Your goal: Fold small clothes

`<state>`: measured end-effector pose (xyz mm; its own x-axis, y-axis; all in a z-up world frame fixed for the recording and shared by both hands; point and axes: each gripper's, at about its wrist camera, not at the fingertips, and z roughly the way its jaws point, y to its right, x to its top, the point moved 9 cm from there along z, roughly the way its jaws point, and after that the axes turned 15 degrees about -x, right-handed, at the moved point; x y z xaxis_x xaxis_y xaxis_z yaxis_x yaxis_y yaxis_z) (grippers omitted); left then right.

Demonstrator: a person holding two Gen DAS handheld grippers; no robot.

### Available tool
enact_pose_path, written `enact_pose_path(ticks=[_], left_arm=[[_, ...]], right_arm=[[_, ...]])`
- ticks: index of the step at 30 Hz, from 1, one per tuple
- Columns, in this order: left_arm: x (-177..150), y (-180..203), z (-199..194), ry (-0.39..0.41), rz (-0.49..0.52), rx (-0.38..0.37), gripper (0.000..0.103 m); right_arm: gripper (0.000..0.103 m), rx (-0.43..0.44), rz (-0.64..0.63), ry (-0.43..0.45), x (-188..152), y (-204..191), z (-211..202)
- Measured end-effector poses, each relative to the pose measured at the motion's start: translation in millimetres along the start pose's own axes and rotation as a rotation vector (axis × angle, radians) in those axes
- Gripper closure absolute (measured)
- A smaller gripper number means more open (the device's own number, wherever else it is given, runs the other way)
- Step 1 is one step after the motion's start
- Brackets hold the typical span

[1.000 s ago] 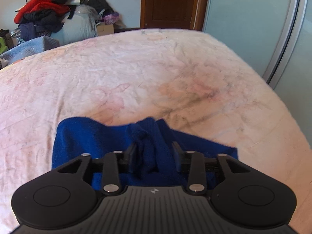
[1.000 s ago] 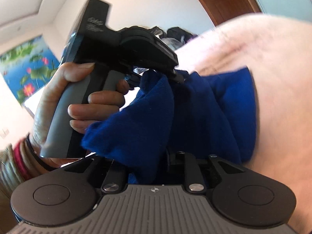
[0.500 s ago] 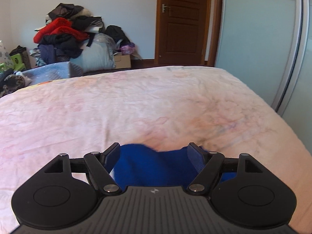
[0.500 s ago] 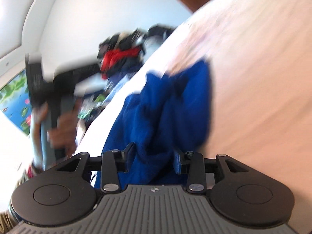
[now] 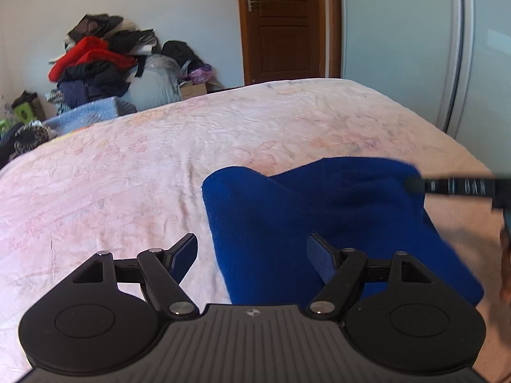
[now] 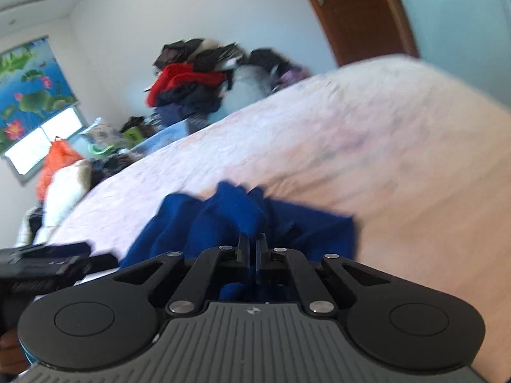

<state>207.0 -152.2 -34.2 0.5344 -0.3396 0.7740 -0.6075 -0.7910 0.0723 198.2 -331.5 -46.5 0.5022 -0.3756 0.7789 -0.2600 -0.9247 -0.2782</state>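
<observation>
Left claw gapes empty over the blue cloth; right claw pinches it.

A daylit bedroom, seen across a wide bed

A wrinkled pale pink floral bedspread fills the lower half of both views. Beyond its far edge, at about eleven o'clock, a heap of red, black and grey clothes is stacked against the plain pale wall. A panelled brown wooden door stands shut at twelve o'clock, with a frosted pale blue sliding wardrobe door at two o'clock. In the right wrist view, a blue lotus-print roller blind hangs over a bright window at nine o'clock.
</observation>
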Motion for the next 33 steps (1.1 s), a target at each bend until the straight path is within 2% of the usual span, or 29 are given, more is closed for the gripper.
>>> enact_pose_path(ticks=[2,4,6,8,10,13,16,18,23,26,28,29,30,31,33], left_arm=[[-3,1,1,-0.003,0.016,0.006,0.027],[-6,-4,3,-0.010,-0.004,0.005,0.027],[-13,-14,3,-0.018,-0.058,-0.023,0.027],[-21,-27,5,-0.035,-0.132,-0.070,0.027],[-31,-42,10,-0.059,-0.225,-0.133,0.025],[-39,-63,19,-0.068,-0.401,-0.252,0.025],[-42,-77,36,-0.065,-0.556,-0.356,0.025],[-41,-79,49,-0.069,-0.634,-0.428,0.025],[-25,-70,73,-0.041,-0.671,-0.511,0.025],[-16,-65,86,-0.032,-0.674,-0.492,0.029],[-13,-67,90,-0.040,-0.649,-0.441,0.065],[-13,-68,90,-0.045,-0.631,-0.417,0.072],[-13,-68,88,-0.039,-0.610,-0.409,0.082],[-13,-69,84,-0.025,-0.587,-0.403,0.084],[-13,-68,73,0.001,-0.540,-0.387,0.086]], right_arm=[[0.096,-0.012,0.030,-0.011,6,15,5],[0.083,-0.027,0.016,-0.055,0,22,9],[0.029,-0.034,-0.020,-0.051,-8,24,1],[0.011,-0.008,-0.011,-0.025,-13,30,-14],[0.012,0.032,0.057,-0.062,-21,41,-21],[0.013,0.117,0.180,-0.184,-38,54,-19],[0.013,0.223,0.229,-0.274,-51,52,-11],[0.012,0.284,0.244,-0.291,-48,44,-3],[0.012,0.369,0.201,-0.312,-29,8,34],[0.014,0.380,0.152,-0.303,-17,-15,59],[0.022,0.369,0.129,-0.310,-14,-26,73],[0.038,0.356,0.125,-0.321,-13,-29,80],[0.063,0.348,0.127,-0.340,-14,-31,86],[0.073,0.341,0.139,-0.365,-17,-31,91],[0.074,0.349,0.154,-0.352,-18,-32,86]])
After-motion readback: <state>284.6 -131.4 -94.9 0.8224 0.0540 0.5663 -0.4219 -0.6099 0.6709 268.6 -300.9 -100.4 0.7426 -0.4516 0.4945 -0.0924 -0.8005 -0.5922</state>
